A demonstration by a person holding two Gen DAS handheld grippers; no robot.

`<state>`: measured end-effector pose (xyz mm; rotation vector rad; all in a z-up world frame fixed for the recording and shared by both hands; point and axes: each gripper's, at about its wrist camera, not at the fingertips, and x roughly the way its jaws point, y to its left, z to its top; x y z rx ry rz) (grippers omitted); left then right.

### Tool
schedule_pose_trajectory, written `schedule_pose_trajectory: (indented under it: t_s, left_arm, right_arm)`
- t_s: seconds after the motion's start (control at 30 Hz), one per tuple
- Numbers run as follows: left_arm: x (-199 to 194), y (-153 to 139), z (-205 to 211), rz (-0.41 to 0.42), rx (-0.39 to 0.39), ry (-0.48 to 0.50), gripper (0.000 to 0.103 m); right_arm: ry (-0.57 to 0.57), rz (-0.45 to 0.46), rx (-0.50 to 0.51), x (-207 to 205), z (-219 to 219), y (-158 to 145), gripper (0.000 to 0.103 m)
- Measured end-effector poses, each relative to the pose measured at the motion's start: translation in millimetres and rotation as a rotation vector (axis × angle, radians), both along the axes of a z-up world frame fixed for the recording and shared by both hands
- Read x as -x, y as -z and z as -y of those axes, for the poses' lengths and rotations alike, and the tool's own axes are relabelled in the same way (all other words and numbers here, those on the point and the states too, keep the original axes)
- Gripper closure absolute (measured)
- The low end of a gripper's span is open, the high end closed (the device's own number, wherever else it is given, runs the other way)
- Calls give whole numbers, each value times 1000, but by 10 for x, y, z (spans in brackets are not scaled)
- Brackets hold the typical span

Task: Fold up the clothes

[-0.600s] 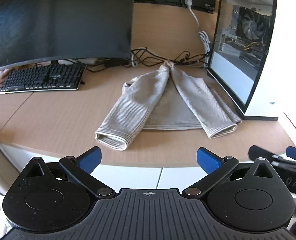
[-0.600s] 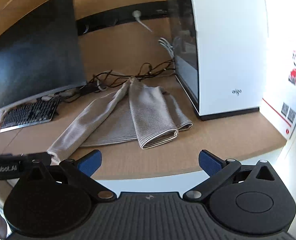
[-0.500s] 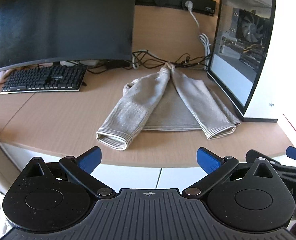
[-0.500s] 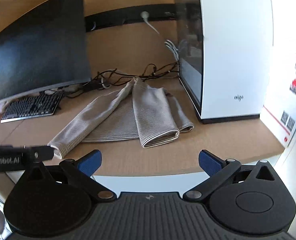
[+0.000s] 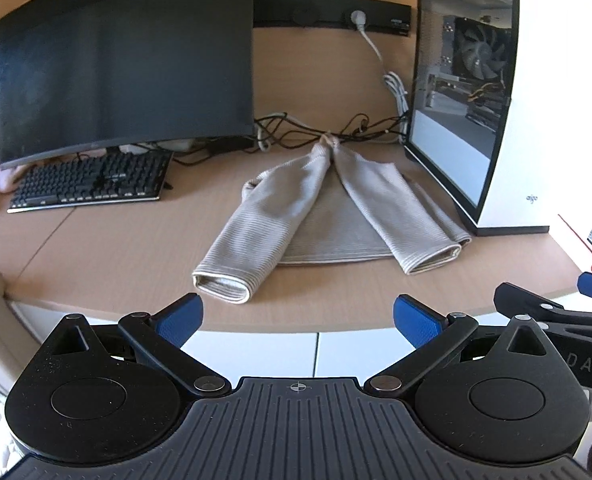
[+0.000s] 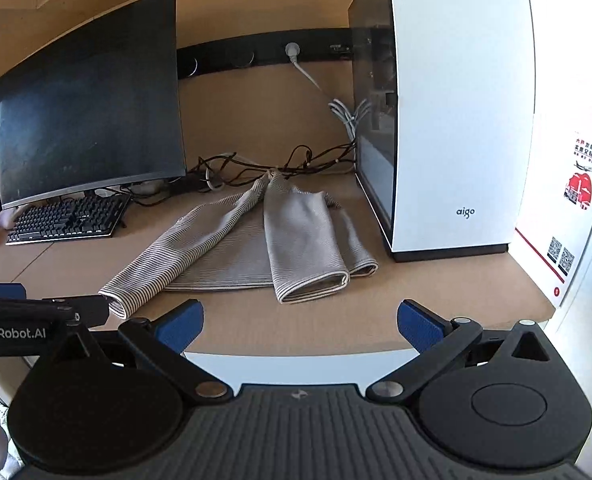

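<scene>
Both of my views now sit a little higher over the desk edge than a moment ago, while the one garment [image 5: 328,220] lies where it lay, unmoved. I count one beige ribbed sweater on the wooden surface [image 5: 108,248], spread flat with its two sleeves folded inward so they meet at the far end, near the tangle of cables [image 5: 296,128], and splay toward me. One cuff [image 5: 222,286] reaches close to the front edge on the left; the other cuff [image 5: 432,258] ends near the base of the one white computer case [image 5: 528,120]. The sweater lies between that case and the one black keyboard [image 5: 88,180], which sits under the one dark monitor [image 5: 124,60].

My left gripper [image 5: 294,316] hangs over the front edge with its two blue pads spread wide and nothing between them. My right gripper [image 6: 300,322] stands just as wide apart and holds nothing; the cloth is beyond its fingertips, untouched. Each gripper shows at the edge of the other's view, side by side and apart. One red-and-white poster [image 6: 576,200] hangs on the wall to the right of the case.
</scene>
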<state>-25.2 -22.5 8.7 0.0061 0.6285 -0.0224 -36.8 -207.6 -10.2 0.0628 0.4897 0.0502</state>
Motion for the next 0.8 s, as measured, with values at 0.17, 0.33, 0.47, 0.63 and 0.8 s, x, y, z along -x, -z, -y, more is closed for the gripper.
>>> schedule_pose_trajectory:
  t_s: [0.17, 0.33, 0.47, 0.63, 0.8]
  left_arm:
    - [40, 9, -47, 0, 0, -4, 0]
    - [49, -26, -82, 6, 8, -21, 0]
    - [66, -12, -92, 8, 9, -25, 0]
    - [59, -1, -89, 0, 12, -27, 0]
    - [46, 4, -102, -9, 15, -27, 0]
  right_arm:
    - [-26, -17, -9, -76, 149, -78, 0]
    - [-56, -19, -3, -96, 172, -60, 0]
    - [-67, -21, -2, -91, 176, -57, 0]
    - [-72, -29, -3, -103, 177, -60, 0]
    - [-79, -34, -4, -105, 181, -31, 0]
